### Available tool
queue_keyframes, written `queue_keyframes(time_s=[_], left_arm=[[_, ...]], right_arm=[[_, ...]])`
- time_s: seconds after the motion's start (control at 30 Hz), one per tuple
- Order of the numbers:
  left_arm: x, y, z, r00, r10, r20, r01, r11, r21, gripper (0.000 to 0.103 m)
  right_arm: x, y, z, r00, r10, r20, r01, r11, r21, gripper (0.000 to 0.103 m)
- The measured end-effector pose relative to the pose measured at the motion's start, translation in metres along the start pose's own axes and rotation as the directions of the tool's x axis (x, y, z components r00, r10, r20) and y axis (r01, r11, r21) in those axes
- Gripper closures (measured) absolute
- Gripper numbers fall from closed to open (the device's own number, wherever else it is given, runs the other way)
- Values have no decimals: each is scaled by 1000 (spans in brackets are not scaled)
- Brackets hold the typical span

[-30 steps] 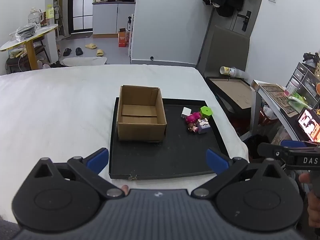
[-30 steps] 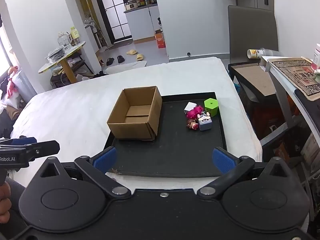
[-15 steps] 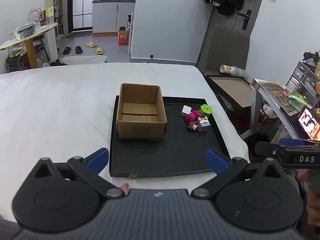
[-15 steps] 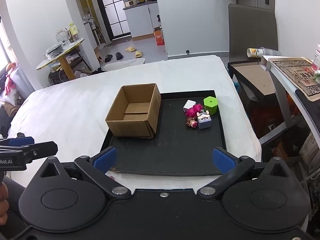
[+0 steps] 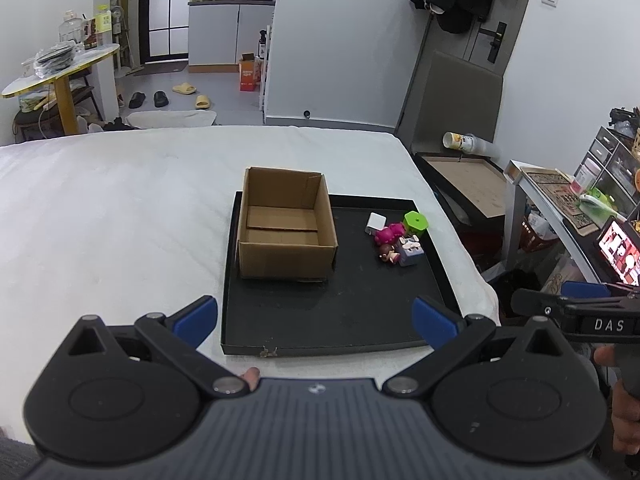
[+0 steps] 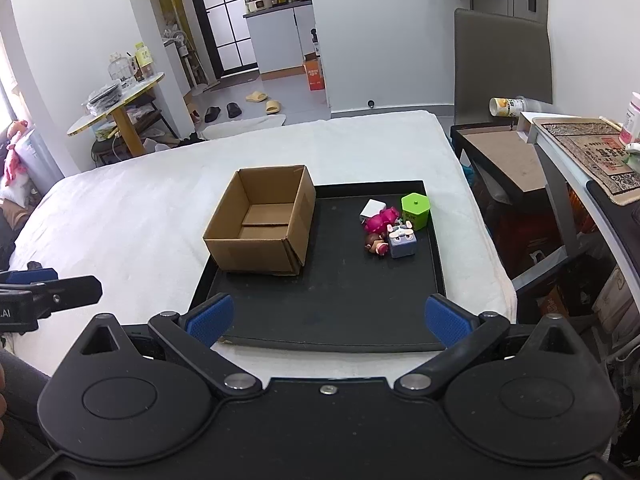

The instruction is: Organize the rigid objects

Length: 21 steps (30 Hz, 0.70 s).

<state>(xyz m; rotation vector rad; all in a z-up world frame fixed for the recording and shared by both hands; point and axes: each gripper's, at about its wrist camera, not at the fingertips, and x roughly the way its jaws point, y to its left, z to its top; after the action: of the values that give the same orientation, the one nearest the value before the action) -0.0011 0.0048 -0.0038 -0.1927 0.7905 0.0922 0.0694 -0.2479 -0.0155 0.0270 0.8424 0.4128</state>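
An open, empty cardboard box (image 5: 286, 224) (image 6: 260, 224) stands on the left part of a black tray (image 5: 348, 312) (image 6: 340, 304) on a white bed. At the tray's right side lies a cluster of small toys: a green hexagonal box (image 5: 415, 222) (image 6: 415, 206), a white cube (image 5: 376, 222) (image 6: 372, 209), a pink figure (image 5: 389, 233) (image 6: 380, 220), a brown-haired doll (image 5: 387, 254) (image 6: 376, 245) and a grey-blue animal cube (image 5: 411, 251) (image 6: 402, 240). My left gripper (image 5: 316, 318) and my right gripper (image 6: 326, 318) are both open and empty, held near the tray's front edge.
The white bed (image 5: 120, 216) spreads left of the tray. A dark side table (image 6: 500, 152) and a cluttered desk (image 6: 588, 152) stand to the right. A chair (image 6: 500, 60) stands behind the bed. A yellow round table (image 5: 60, 68) is at the far left.
Both grippers have pulled back slightly from the tray and the view has shifted a little. Nothing on the tray has moved.
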Motion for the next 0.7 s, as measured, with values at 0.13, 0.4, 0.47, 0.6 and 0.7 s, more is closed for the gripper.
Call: queue_keyframes(time_s=[0.13,0.4,0.47,0.6,0.7], left_arm=[[1,0,1,1000,-1,-7,1,1000,-1,0],[1,-1,1,1000,-7,-11,7,1000,6,0],[1,0,1,1000,-7,-11,7,1000,8,0],[0,0,0,1000,-8,-13,8,1000,14,0],[0,-1,0,1000,-7,-13,7,1000,20,0]], right_arm=[[1,0,0,1000,-1,-1,1,1000,-3,0],[2,5,-2,1000,-22,-1,22,999,-34,0],[1,5,-2,1000,-16,-4,16,999,-34,0],[2,5,-2,1000,-13,-10,13,999,-32,0],[3,4,-1,1000,-13,-15,13,1000,-29,0]])
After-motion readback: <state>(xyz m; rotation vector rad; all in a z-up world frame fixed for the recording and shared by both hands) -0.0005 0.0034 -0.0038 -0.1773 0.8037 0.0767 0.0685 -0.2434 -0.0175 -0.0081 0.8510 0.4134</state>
